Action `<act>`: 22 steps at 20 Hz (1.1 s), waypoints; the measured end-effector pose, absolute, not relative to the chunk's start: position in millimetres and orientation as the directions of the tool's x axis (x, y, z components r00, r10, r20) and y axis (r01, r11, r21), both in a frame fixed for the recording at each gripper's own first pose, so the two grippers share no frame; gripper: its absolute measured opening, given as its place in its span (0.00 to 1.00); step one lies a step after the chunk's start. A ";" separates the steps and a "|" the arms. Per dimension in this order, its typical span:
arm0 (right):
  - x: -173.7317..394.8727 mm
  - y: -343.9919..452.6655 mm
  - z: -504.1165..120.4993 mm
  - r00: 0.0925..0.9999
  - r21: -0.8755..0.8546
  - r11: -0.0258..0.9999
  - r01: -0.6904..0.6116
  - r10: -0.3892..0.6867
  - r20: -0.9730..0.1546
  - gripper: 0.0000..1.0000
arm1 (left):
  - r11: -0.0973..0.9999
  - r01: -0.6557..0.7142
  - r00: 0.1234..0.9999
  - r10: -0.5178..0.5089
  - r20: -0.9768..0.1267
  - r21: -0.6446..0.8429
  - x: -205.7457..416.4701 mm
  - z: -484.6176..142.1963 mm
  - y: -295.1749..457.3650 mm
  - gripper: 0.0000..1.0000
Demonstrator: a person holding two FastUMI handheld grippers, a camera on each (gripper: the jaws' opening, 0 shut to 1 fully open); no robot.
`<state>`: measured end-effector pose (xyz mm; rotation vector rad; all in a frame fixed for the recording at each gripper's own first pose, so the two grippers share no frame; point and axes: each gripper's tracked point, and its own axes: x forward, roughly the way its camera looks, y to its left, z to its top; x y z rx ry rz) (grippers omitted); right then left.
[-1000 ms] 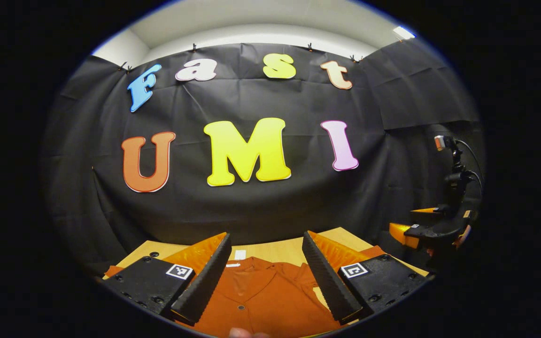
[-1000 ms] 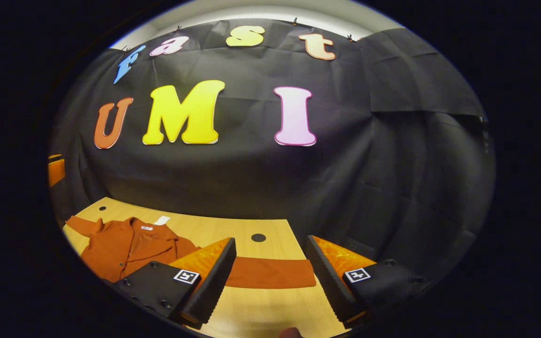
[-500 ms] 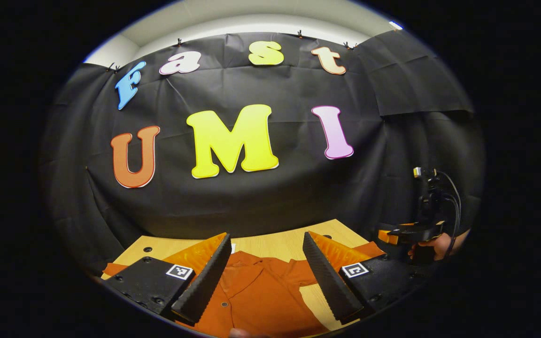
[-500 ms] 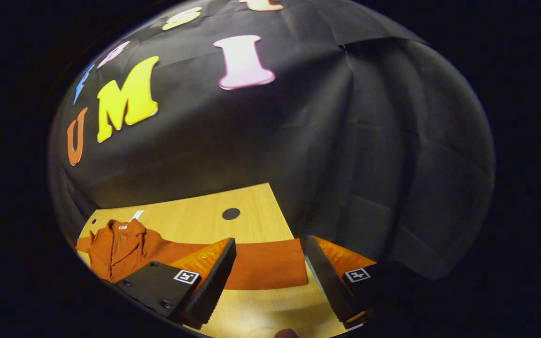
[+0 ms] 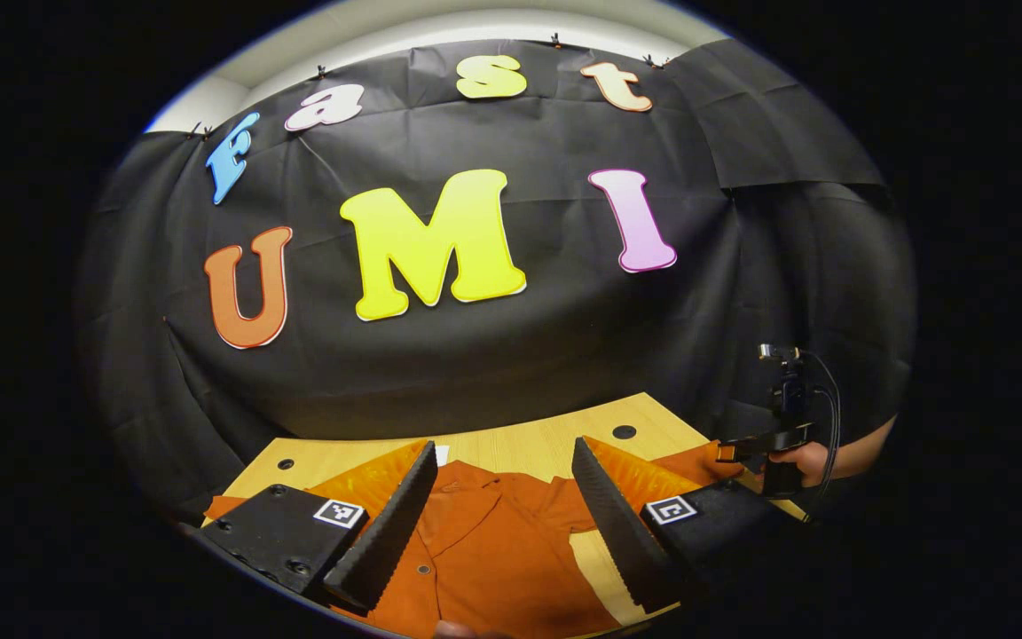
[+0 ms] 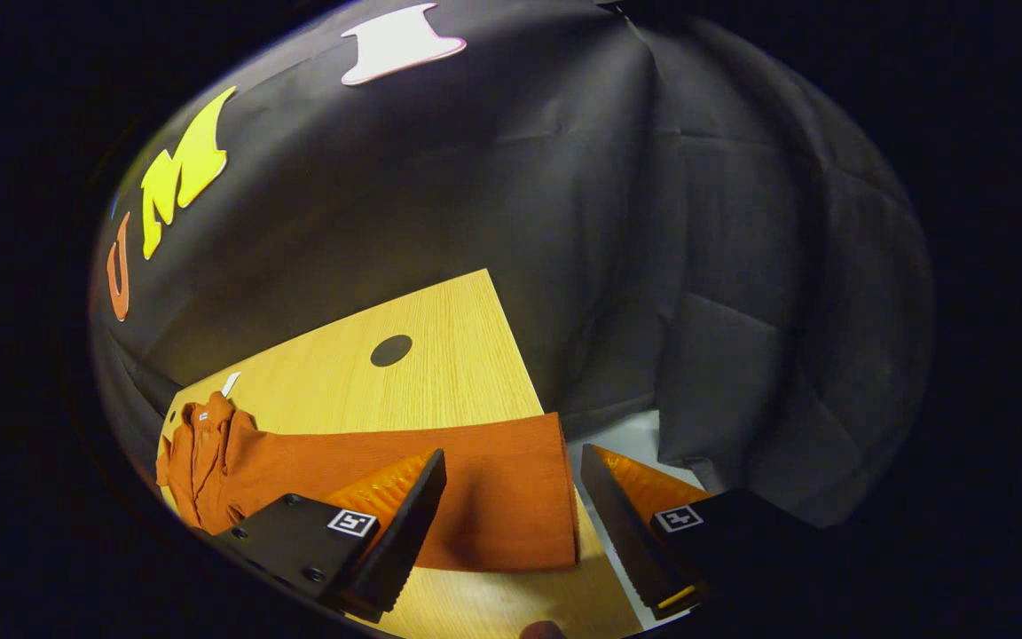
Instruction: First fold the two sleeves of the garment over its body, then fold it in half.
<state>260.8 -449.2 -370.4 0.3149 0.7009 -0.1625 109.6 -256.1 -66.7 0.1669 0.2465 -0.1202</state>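
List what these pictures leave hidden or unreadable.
- Rust-orange button-up shirt: hem cut off by the left gripper view's bottom edge; left sleeve hidden behind the left gripper.
- White collar tag: too small in the right gripper view.
- Right gripper: whether it touches the sleeve cuff is unclear.

garment (image 6: 440, 484): matt woven cloth, between claw fingers | table (image 6: 440, 355): smooth light wood-grain, beyond claw
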 end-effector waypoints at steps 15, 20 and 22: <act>260.8 -457.5 -397.9 0.674 0.274 0.896 0.350 -0.037 -0.738 0.79 | 0.983 0.129 0.954 -0.087 -0.287 0.132 128.5 -82.5 -251.7 0.99; 256.8 -470.8 -388.2 0.656 0.198 0.909 0.368 -0.103 -0.748 0.43 | 0.987 0.095 0.960 -0.057 -0.276 0.126 126.8 -80.2 -232.1 0.99; 255.2 -470.4 -390.2 0.639 0.168 0.908 0.383 -0.129 -0.759 0.36 | 0.989 0.081 0.960 -0.044 -0.278 0.123 125.0 -82.0 -223.4 0.99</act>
